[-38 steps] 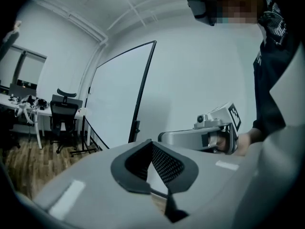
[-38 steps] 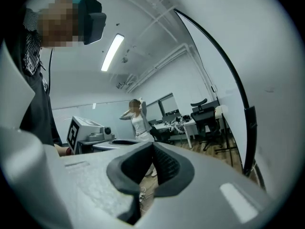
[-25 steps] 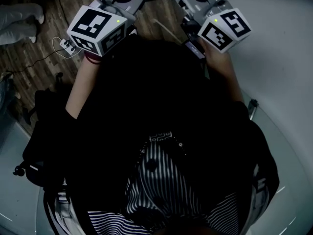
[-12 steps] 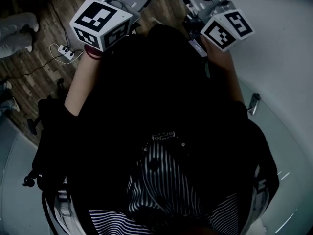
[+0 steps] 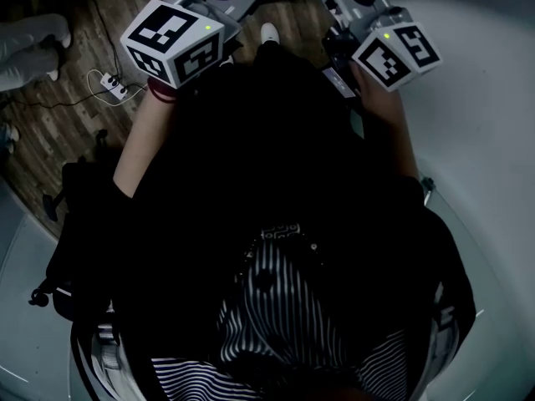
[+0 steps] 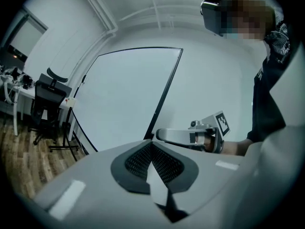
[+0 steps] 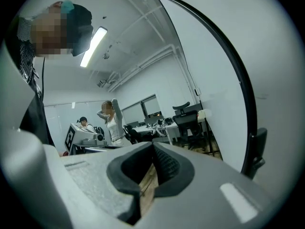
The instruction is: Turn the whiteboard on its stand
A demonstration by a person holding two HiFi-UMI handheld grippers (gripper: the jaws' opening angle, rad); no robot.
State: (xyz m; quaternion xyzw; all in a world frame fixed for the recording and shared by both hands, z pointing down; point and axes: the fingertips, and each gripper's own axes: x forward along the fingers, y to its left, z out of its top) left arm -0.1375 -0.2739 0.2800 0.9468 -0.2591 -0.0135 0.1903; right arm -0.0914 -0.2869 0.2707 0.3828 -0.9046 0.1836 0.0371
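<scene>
A: Where does the whiteboard (image 6: 128, 94) lie from the tongs?

B: In the left gripper view it stands beyond the jaws at about 11 o'clock, well apart. Its black frame (image 6: 164, 92) slants from 1 o'clock down toward the jaw tips.

A: And from the other side?

B: In the right gripper view the board fills everything from 1 to 4 o'clock. Its frame sweeps in an arc from 12 down to 4, close beside the tool. A black fitting (image 7: 255, 151) sits on that frame at 4 o'clock.

A: So which tool is nearer?

B: The right gripper (image 7: 153, 149), by my reading. The frame passes just beside it, while the left gripper (image 6: 151, 146) has open air between itself and the panel.

A: Are the tongs holding anything?

B: No. Both pairs are clenched, pads meeting at the tips with nothing between them. Only floor or wall shows through the gap behind the pads.

A: What does the turn call for, then?

B: Probably the right jaws must part and swing toward 3 o'clock to take the frame, which runs roughly upright there. Otherwise they could push on it closed. I cannot make out the stand's pivot.
</scene>
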